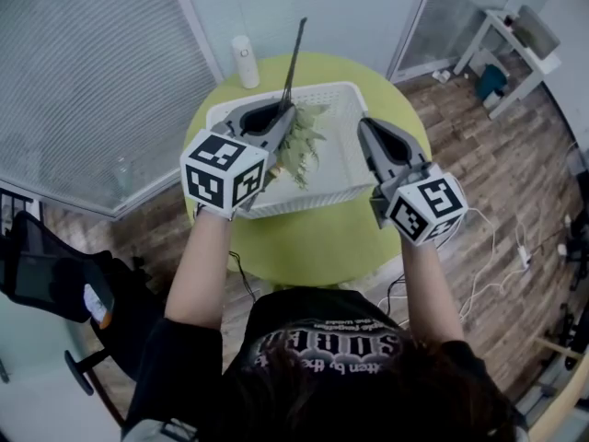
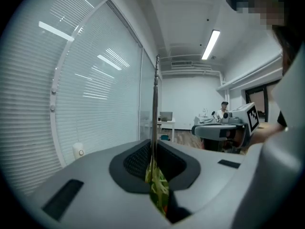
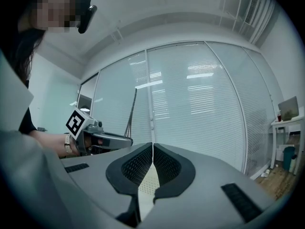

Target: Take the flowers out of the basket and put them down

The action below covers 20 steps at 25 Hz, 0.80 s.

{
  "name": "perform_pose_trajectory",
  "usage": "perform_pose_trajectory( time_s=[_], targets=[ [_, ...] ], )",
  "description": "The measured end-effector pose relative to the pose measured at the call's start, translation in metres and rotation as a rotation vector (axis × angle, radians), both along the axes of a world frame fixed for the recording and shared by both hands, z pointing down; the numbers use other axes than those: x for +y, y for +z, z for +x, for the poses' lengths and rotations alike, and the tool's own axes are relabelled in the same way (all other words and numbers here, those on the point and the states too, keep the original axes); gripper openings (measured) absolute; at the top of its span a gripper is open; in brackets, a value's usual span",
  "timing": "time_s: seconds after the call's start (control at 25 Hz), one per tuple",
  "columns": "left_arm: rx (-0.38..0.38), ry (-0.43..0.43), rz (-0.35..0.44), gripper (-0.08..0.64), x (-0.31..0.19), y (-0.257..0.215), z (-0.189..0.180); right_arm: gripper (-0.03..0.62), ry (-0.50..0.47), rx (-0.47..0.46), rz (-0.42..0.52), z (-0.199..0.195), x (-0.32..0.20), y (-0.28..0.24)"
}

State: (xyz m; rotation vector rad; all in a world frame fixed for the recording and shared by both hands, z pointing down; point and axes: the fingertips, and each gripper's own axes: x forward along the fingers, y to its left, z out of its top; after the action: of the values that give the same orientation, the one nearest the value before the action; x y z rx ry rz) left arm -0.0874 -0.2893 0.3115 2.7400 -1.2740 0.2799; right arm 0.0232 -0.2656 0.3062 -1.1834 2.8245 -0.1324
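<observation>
The flower sprig [image 1: 300,141], a thin dark stem with pale green leafy sprays, is pinched in the left hand-held gripper [image 1: 287,109], whose jaws are pressed together on the stem just above the foliage. In the left gripper view the stem [image 2: 155,104] rises straight up from between the jaws, so its long axis crosses them nearly at right angles. The bare end points up and away, and the leaves hang below the tips.

Beneath those leaves sits the white perforated plastic basket [image 1: 342,201]; the sprig appears lifted clear of it, though I cannot tell whether the lowest leaves touch its floor. The right hand-held gripper [image 1: 365,122] hovers to the right of the sprig over the basket, jaws pressed together on nothing.

The basket rests on the round lime-green bench [image 1: 304,242]. Bare bench lies behind the left gripper, towards the person, a likely spot for laying the stem flat.
</observation>
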Motion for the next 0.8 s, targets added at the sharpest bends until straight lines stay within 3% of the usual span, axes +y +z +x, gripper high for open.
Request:
perform_pose_trajectory(
  time_s=[0.44,0.8],
  targets=[
    [0.076,-0.119,0.108,0.031,0.048,-0.045,-0.013,0.029,-0.048,0.005,0.022,-0.004,0.025,-0.011],
    [0.108,-0.135,0.152,0.037,0.081,-0.059,-0.011,0.029,-0.085,0.007,0.022,-0.007,0.046,-0.011]
  ],
)
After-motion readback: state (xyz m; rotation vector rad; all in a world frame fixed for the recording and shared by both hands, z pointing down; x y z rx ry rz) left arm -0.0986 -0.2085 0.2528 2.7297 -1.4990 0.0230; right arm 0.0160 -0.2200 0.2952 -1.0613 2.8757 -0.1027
